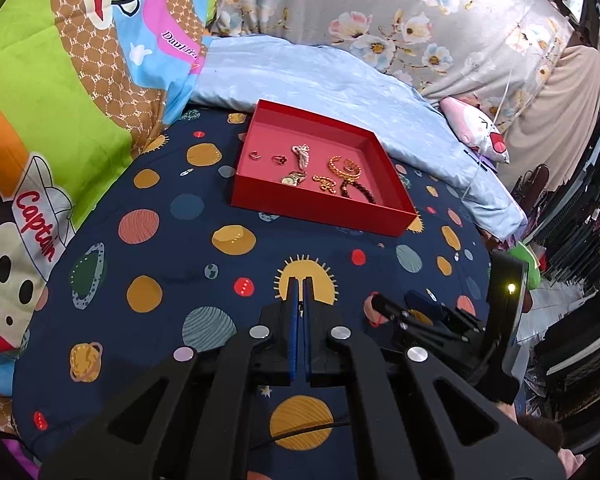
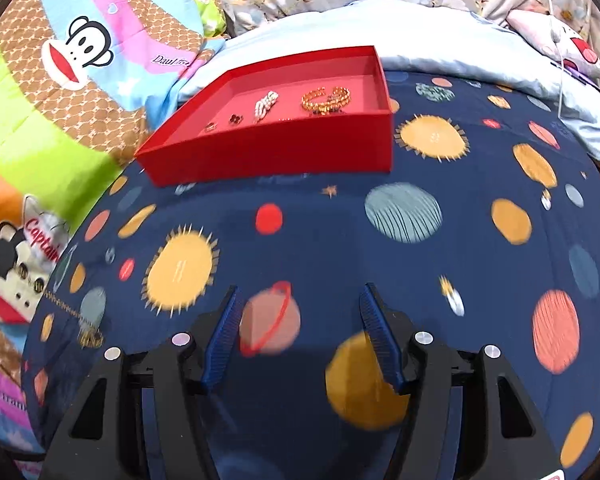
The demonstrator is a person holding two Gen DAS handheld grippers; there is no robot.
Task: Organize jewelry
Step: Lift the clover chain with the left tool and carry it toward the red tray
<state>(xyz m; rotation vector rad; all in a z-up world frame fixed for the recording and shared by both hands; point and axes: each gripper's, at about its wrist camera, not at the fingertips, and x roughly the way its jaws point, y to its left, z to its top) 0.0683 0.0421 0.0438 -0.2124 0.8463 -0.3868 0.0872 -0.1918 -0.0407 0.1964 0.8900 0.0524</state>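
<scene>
A red tray [image 1: 320,210] sits on the navy planet-print sheet, also in the right wrist view [image 2: 272,156]. It holds a pearl piece [image 1: 302,155], gold chain bracelets [image 1: 342,168], a dark bead bracelet [image 1: 358,192], small rings [image 1: 278,159] and other pieces. My left gripper [image 1: 303,280] is shut on a thin gold chain; in the right wrist view that chain [image 2: 66,308] hangs from it at the left edge. My right gripper [image 2: 300,292] is open and empty, above the sheet in front of the tray.
A monkey-print quilt [image 1: 60,100] lies at the left, a pale blue blanket [image 1: 340,80] and floral fabric [image 1: 400,12] behind the tray. A pink plush [image 1: 476,128] lies at the right. The bed edge drops off at the right.
</scene>
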